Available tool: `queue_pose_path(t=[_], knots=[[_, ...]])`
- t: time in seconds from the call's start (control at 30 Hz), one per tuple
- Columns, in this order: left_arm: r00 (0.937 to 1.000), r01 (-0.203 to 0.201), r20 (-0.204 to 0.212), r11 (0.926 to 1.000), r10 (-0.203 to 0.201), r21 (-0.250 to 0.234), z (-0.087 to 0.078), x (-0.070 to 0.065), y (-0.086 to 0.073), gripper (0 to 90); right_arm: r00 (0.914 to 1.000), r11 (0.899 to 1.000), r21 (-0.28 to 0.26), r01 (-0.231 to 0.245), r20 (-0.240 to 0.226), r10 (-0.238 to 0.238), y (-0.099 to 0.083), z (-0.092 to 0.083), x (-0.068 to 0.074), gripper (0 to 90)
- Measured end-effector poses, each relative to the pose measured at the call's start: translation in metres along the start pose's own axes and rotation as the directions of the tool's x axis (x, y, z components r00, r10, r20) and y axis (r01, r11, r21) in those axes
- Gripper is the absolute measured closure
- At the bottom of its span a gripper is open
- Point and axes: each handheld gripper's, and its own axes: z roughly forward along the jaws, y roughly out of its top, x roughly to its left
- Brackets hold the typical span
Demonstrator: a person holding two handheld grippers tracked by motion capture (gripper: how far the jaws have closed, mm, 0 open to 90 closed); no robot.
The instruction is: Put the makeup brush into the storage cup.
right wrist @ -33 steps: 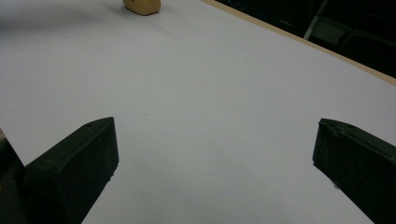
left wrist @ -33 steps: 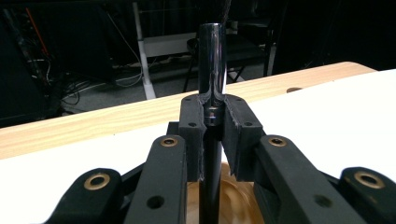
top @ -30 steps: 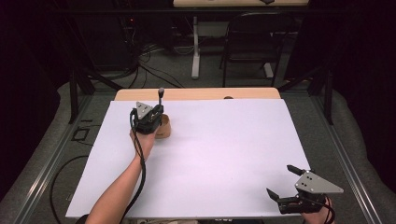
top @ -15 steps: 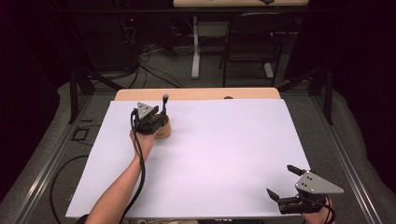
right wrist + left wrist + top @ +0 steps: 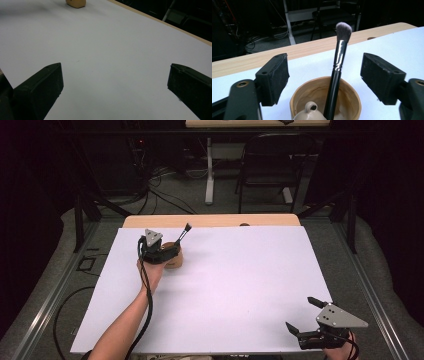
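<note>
A tan ceramic cup (image 5: 174, 260) stands at the far left of the white-covered table (image 5: 240, 280). A black makeup brush (image 5: 183, 235) leans in it, bristles up and tilted to the right. In the left gripper view the brush (image 5: 339, 57) rises from the cup (image 5: 352, 100) between the two jaws, touching neither. My left gripper (image 5: 167, 251) is open just above and behind the cup, and also appears as (image 5: 324, 72). A small tan knob (image 5: 309, 111) sits at the cup's near rim. My right gripper (image 5: 300, 313) is open over the near right corner, holding nothing (image 5: 115, 82).
A strip of bare wooden tabletop (image 5: 210, 221) runs along the far edge. A black chair (image 5: 272, 165) and a table leg (image 5: 210, 170) stand beyond it. The cup (image 5: 75, 3) is far off in the right gripper view. Metal rails flank the table.
The brush's bristle end has tipped from nearly upright toward the right inside the cup. The left gripper stays at the cup. The right gripper has not moved.
</note>
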Motion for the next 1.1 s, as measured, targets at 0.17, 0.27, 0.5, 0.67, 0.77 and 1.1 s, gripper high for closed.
queue_pose_path(t=[0.17, 0.27, 0.5, 0.67, 0.77, 1.1], knots=[[0.9999, -0.004, 0.01, 1.0, 0.004, 0.003, -0.003, 0.0, 0.002, 16.9, 1.0, 1.0, 0.001, 0.0, -0.001, 0.0, 0.0, 0.0, 0.0, 0.0], [0.9996, -0.009, 0.026, 0.9998, 0.009, 0.019, -0.007, 0.002, 0.003, 15.9, 1.0, 1.0, -0.001, 0.001, 0.0, -0.001, 0.0, 0.0, 0.0, 0.0], [0.999, -0.019, 0.04, 0.9996, 0.019, 0.019, -0.015, 0.004, 0.004, 14.2, 1.0, 1.0, 0.002, 0.002, -0.003, -0.002, 0.001, 0.001, 0.0, 0.0], [0.9976, -0.041, 0.057, 0.9989, 0.04, 0.022, -0.028, 0.005, 0.006, 11.4, 1.0, 1.0, -0.001, 0.0, -0.002, 0.0, 0.0, 0.0, 0.0, 0.0], [0.9961, -0.054, 0.071, 0.9983, 0.052, 0.021, -0.037, 0.005, 0.006, 9.6, 1.0, 1.0, -0.007, -0.002, 0.0, 0.002, 0.0, 0.0, 0.0, 0.0], [0.994, -0.068, 0.087, 0.9976, 0.066, 0.017, -0.072, 0.012, 0.002, 6.6, 1.0, 1.0, -0.007, 0.0, 0.0, 0.0, 0.0, 0.0, 0.001, 0.0]])
